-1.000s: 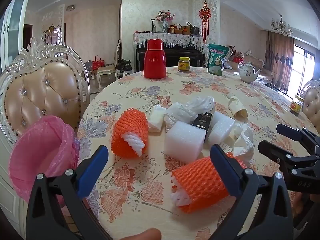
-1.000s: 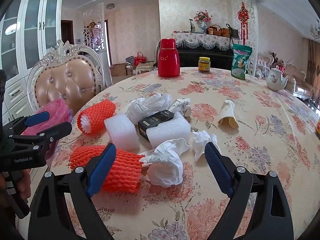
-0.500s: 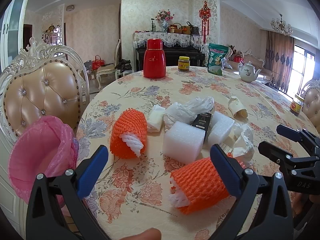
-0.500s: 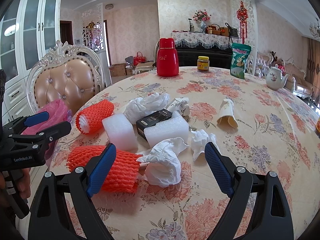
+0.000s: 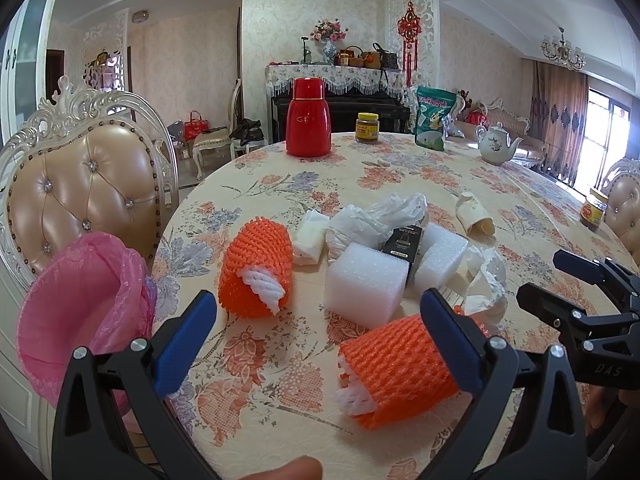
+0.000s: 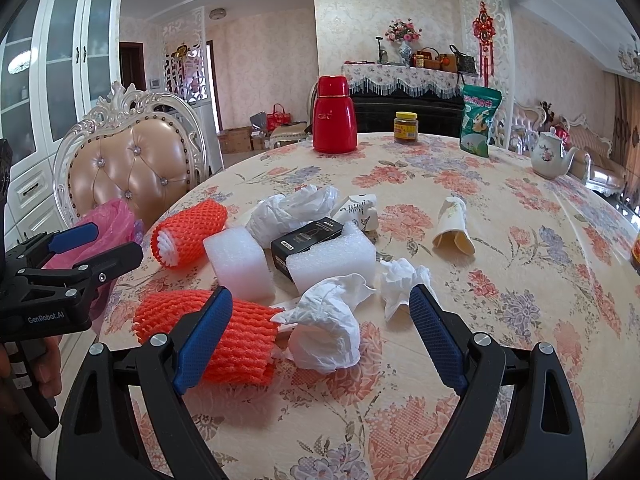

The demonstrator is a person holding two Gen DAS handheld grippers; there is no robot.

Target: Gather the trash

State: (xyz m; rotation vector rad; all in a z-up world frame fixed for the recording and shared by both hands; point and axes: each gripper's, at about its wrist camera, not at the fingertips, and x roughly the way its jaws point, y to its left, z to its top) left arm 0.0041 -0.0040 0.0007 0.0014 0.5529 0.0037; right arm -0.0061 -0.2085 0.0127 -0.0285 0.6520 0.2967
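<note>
Trash lies on a floral table: a near orange foam net [image 5: 396, 364] [image 6: 236, 340], a far orange foam net [image 5: 256, 268] [image 6: 188, 232], two white foam blocks [image 5: 364, 284] [image 6: 240, 264], a black box [image 5: 404, 240] [image 6: 306, 236], crumpled tissue [image 6: 328, 320] [image 5: 486, 280], a plastic bag [image 5: 372, 216] and a paper cup [image 6: 452, 228]. My left gripper [image 5: 318, 312] [image 6: 114, 240] hovers open before the nets, holding nothing. The right gripper [image 6: 320, 300] [image 5: 542, 278] is open around the tissue without touching it. A pink-lined bin [image 5: 80, 304] stands at the table's left edge.
At the table's far side stand a red thermos [image 5: 308, 124], a jar [image 5: 367, 128], a green bag [image 5: 434, 118] and a teapot [image 5: 498, 144]. Another jar [image 5: 594, 212] sits at the right edge. A padded chair [image 5: 84, 188] stands behind the bin.
Both views have drifted only slightly. Both grippers stay open and no trash has moved.
</note>
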